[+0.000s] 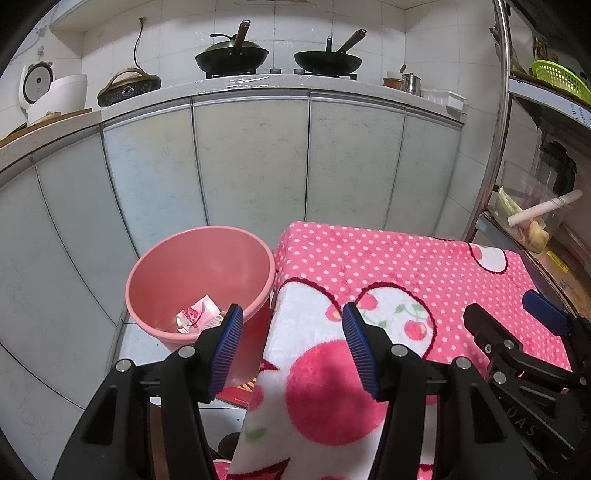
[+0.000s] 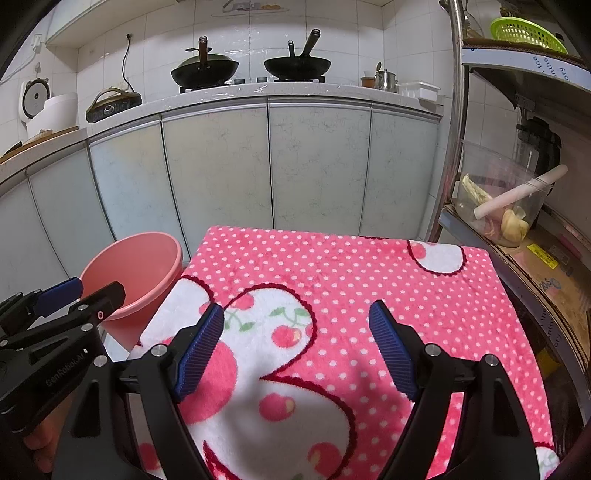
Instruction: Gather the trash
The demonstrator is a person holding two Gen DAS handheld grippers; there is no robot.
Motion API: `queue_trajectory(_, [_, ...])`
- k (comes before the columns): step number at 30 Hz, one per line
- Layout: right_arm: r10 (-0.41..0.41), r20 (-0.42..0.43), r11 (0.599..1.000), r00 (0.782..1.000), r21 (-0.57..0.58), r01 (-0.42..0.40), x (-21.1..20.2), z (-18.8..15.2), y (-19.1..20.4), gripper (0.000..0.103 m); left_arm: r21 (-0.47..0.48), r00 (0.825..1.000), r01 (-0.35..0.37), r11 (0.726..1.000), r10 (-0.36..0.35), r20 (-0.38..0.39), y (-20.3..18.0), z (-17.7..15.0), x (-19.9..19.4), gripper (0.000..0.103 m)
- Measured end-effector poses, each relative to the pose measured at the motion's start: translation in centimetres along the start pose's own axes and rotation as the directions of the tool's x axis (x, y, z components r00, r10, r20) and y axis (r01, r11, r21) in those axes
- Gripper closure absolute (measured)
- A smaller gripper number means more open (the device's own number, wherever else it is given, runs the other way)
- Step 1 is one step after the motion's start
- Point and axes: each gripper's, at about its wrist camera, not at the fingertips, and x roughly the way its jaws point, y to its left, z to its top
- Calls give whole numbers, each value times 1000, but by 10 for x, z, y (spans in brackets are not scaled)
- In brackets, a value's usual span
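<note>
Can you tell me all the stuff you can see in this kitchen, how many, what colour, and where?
bucket: 1, pink, on the floor left of the covered table
crumpled wrapper: 1, pink and white, in the bucket's bottom
cloth: 1, pink with white dots and cherries, spread over the table
woks: 2, black, on the stove
rice cooker: 1, white, on the counter's left end
cabinet doors: several, pale grey, below the counter
basket: 1, green, atop the shelf at right
clear container: 1, holding a white stick, on the shelf
left gripper: 1, black with blue pads, open, empty
right gripper: 1, same colours, open, empty
</note>
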Motion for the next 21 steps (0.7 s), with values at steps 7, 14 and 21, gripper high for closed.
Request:
queue_trajectory(7, [0,0,1000,1000,0,0,1,0,1,22,0,1000,0,1000,0,0,0,0,0,47])
queue_trajectory(14, [1,-2,1000,1000,0,-1,0,0,0,22,-1,1000,-1,1000,1,-2,0,0,0,47])
queue_trajectory(21, [2,-3,1000,1000,-1,-2,0,0,-2,22,-1,1000,2,1000,-2,-4,0,0,1,47])
